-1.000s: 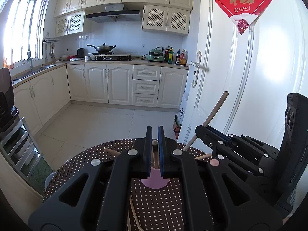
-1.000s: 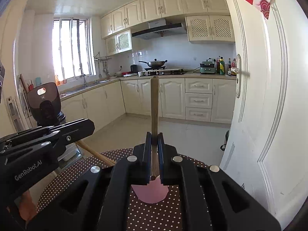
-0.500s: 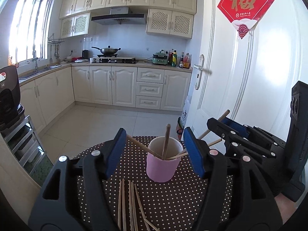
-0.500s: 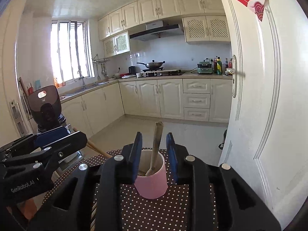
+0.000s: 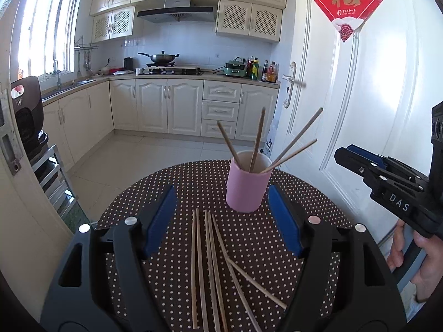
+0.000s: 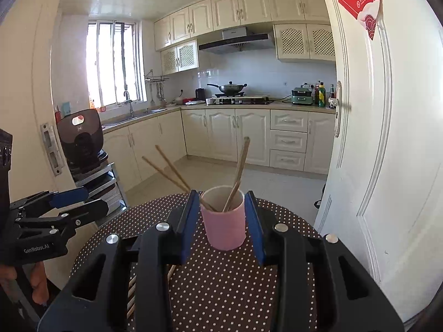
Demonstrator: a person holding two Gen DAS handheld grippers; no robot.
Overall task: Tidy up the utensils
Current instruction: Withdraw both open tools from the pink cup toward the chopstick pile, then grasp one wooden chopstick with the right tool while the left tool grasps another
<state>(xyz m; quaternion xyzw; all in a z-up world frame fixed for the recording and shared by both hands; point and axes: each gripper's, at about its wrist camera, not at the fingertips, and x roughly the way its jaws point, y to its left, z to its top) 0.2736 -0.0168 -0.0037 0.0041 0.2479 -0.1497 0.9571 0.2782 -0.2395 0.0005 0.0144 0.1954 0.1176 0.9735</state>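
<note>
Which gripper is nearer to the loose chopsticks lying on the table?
Left. The left gripper hangs open directly over the loose chopsticks, which lie between its fingers. The right gripper is open farther off, framing the pink cup.

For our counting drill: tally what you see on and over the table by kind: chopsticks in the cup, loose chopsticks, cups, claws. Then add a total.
Chopsticks in cup: 4
Loose chopsticks on table: 6
Cup: 1
Claws, left and right: 2
Total: 13
</note>
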